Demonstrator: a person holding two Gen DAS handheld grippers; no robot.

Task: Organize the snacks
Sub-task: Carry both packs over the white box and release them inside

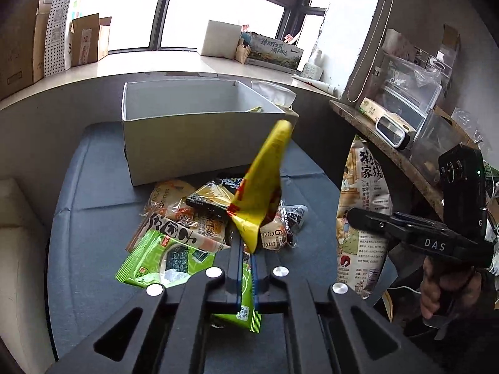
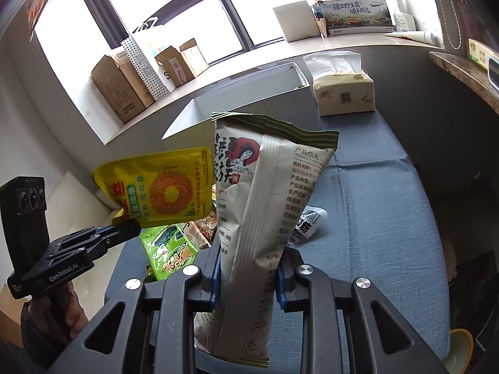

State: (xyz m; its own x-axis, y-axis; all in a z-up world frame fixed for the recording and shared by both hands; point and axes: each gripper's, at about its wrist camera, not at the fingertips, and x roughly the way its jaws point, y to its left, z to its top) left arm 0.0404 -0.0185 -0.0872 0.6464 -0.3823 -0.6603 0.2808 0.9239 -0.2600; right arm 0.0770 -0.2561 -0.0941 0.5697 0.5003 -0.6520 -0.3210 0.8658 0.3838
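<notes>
Daylight floods in through the big dark-framed window (image 1: 199, 12) ahead of me. Along its pale sill (image 1: 174, 68) stand cardboard boxes (image 2: 124, 84) and a dotted paper bag (image 1: 57, 25). To my right, a stone-topped shelf (image 1: 389, 152) carries clear plastic bins (image 1: 411, 90). Below lies blue-grey upholstery (image 2: 374, 193).

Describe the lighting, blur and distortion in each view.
Left wrist view: the windows are blown out white, the held yellow packet is soft at its top end, and fisheye bends the white box. Right wrist view: the same backlight glare, a sharp white snack bag, and a curved sill.
</notes>
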